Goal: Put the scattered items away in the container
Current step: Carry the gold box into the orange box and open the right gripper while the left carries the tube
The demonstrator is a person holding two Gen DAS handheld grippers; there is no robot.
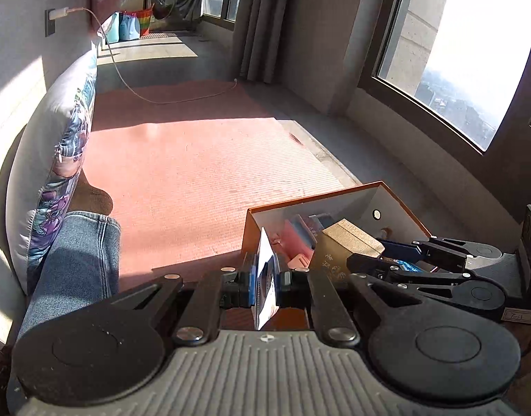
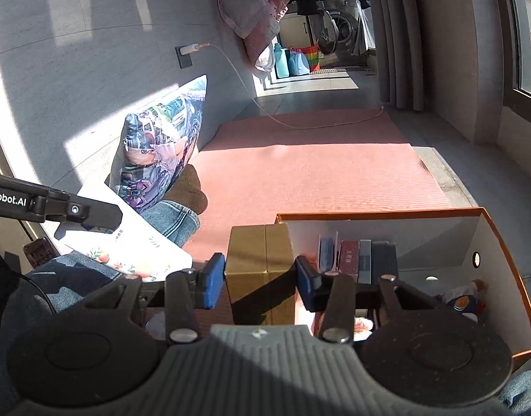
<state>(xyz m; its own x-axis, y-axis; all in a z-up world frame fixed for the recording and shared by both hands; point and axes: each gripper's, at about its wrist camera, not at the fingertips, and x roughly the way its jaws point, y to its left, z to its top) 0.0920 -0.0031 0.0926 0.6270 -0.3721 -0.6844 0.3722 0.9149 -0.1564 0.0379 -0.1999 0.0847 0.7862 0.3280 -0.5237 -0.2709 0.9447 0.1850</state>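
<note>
My left gripper is shut on a thin white booklet, which I see edge-on between its pads. From the right wrist, the same booklet shows a floral print and hangs from the left gripper over a person's lap. My right gripper is shut on a gold cardboard box, its blue pads pressing on both sides. The gold box hangs at the near-left corner of the orange container, which is white inside. Upright books and a small toy are inside it.
A pink ribbed mat covers the floor ahead. A patterned pillow leans on the left wall, with a jeans-clad leg beside it. A charging cable trails across the mat's far end. A window ledge runs along the right.
</note>
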